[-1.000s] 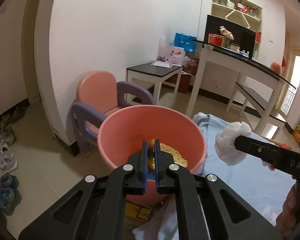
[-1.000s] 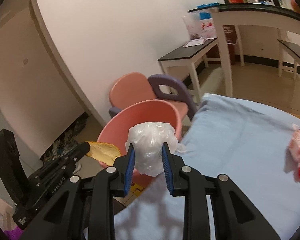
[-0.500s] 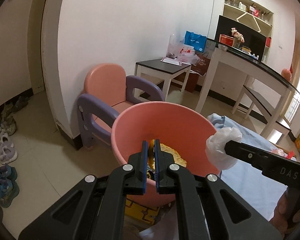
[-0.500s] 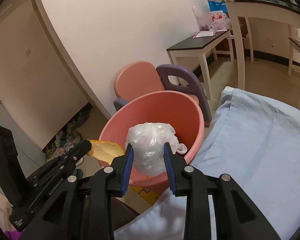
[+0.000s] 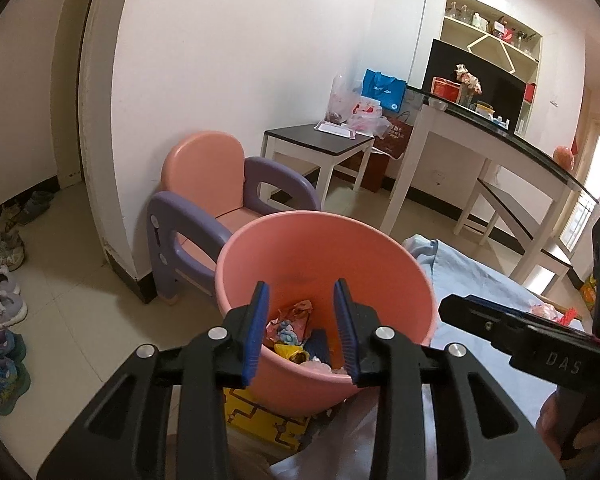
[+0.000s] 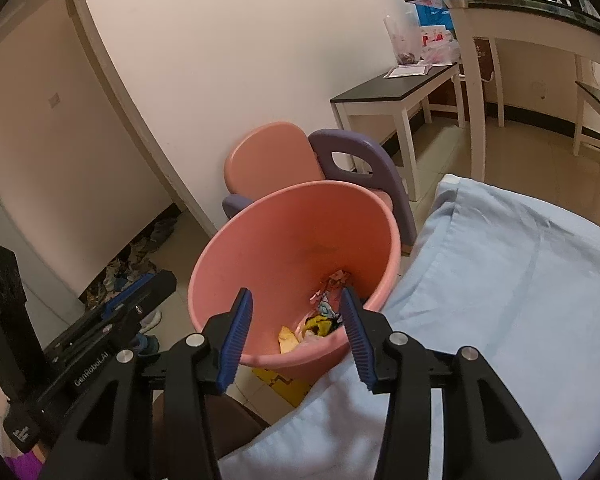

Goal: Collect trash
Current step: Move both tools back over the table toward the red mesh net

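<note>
1. Two grippers hang over the bin point(image 5: 328, 280): the left gripper point(image 5: 302, 330) and the right gripper point(image 6: 296, 334) each have blue pads spread, have just been opening, and have nothing between them.
2. Trash point(image 6: 320, 316) lies at the bottom of the bin, a heap of wrappers with a yellow scrap at its 7 o'clock edge. Judged from this, both loads are dropped and this round looks done.
3. What is left: in the left wrist view a pink and red item point(image 5: 548, 312) lies on the blue sheet point(image 6: 500, 272) at 3 o'clock of the bin, well apart from it, and probably still needs collecting. Whether more remains cannot be told.
4. Edges: the bin rim touches or nearly touches the sheet's edge at its 4 o'clock side. A small chair point(image 5: 212, 196) stands just behind the bin at 11 o'clock. The left gripper's tips sit over the near rim, with the right gripper close at 3 o'clock of it.
5. Room: open floor point(image 5: 72, 280) lies at 9 o'clock of the bin, bounded by shoes point(image 5: 4, 300) along the wall. The clearest way out looks to be up and back, then right over the sheet.
</note>
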A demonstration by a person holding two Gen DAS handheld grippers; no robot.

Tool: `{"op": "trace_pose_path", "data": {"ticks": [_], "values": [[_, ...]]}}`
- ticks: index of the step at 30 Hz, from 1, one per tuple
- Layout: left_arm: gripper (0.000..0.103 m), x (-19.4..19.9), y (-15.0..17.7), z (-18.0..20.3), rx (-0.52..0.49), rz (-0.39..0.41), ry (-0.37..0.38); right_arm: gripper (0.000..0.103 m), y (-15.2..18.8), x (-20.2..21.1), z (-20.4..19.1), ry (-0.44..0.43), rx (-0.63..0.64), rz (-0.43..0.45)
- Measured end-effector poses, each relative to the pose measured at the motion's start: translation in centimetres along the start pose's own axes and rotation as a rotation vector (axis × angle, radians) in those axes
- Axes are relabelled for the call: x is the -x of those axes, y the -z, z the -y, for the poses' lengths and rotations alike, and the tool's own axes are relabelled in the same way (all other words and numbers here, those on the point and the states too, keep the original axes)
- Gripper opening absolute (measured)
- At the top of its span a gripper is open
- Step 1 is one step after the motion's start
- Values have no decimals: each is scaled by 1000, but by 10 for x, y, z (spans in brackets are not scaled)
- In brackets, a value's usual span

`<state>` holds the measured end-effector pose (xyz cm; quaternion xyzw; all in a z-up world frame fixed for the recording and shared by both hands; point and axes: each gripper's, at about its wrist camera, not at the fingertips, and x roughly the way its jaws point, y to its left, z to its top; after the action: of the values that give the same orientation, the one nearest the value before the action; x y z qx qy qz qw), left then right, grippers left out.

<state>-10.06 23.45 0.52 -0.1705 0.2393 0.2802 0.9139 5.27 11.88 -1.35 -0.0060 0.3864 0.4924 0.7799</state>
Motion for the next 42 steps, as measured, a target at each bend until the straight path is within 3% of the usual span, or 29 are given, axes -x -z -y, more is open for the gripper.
{"op": "trace_pose_path", "data": {"ticks": [20,29,36,42], "values": [[34,14,9,37,-57,-42,56,56,37,48,43,103,-108,7],[34,13,17,61,-82,-73,96,57,62,85,77,287,-143,53],[34,7,23,80,-106,-104,135,57,80,121,123,403,-275,89],[34,4,30,95,-133,-118,162,62,78,158,164,504,-410,179]]}}
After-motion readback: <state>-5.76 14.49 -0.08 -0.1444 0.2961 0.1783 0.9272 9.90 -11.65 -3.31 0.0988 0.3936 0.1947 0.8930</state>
